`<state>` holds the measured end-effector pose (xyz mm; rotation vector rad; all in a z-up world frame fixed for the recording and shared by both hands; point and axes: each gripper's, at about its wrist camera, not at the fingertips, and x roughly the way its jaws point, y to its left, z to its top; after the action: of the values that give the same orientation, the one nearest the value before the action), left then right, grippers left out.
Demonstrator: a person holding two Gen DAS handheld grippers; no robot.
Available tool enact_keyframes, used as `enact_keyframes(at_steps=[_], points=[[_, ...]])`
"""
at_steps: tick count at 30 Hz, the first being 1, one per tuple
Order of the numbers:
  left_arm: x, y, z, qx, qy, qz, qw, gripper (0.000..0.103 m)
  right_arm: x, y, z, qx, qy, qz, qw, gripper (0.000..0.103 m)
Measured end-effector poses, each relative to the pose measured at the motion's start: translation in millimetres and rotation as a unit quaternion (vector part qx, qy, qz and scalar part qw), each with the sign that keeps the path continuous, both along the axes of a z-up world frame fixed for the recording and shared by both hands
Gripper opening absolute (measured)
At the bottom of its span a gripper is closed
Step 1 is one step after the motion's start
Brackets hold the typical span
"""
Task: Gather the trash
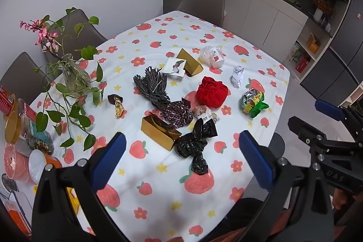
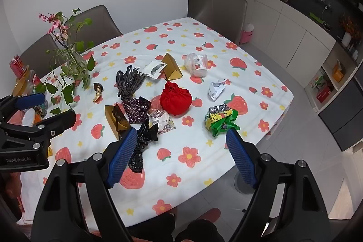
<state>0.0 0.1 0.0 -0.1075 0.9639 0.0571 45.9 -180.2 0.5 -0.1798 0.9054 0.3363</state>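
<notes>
**Trash scattered over the strawberry tablecloth, both grippers empty above it**

On the far left edge of the table (image 1: pixel 267 74) stand snack jars (image 1: pixel 34 135) and a glass vase (image 1: pixel 73 78) of trailing green vine and pink blossom. Just right of the vase lies a gold-and-brown candy wrapper (image 1: pixel 117 103), then a bundle of dark grey paper shreds (image 1: pixel 152 87). Near the middle sit a gold box (image 1: pixel 158 132), a dark patterned wrapper (image 1: pixel 178 113) touching it, and a crumpled black plastic wrapper (image 1: pixel 196 144) at the box's near end. Behind them are a white card tray (image 1: pixel 175 67) and a gold triangular box (image 1: pixel 190 62), side by side. A red cloth bundle (image 1: pixel 212 92) rests right of centre, with a clear plastic bag (image 1: pixel 212 56) behind it. Further right lie a crumpled silver foil (image 1: pixel 237 76) and a green-and-yellow snack bag (image 1: pixel 254 103).

The left gripper (image 1: pixel 181 158) hovers over the near edge with its blue pads spread wide and nothing between them. The right gripper (image 2: pixel 181 155) hangs beside it, angled down, its fingers likewise wide apart and empty.
</notes>
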Motion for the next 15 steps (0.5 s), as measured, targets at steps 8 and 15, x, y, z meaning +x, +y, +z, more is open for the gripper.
enact_keyframes(at_steps=[8,15], points=[[0.2,-0.4,-0.1,0.003,0.001,-0.001,1.0000,0.099,0.0,0.2,0.3,0.000,-0.001,-0.001,1.000,0.078],[0.3,-0.3,-0.4,0.002,0.000,-0.001,1.0000,0.099,0.0,0.4,0.1,-0.001,0.001,0.002,1.000,0.078]])
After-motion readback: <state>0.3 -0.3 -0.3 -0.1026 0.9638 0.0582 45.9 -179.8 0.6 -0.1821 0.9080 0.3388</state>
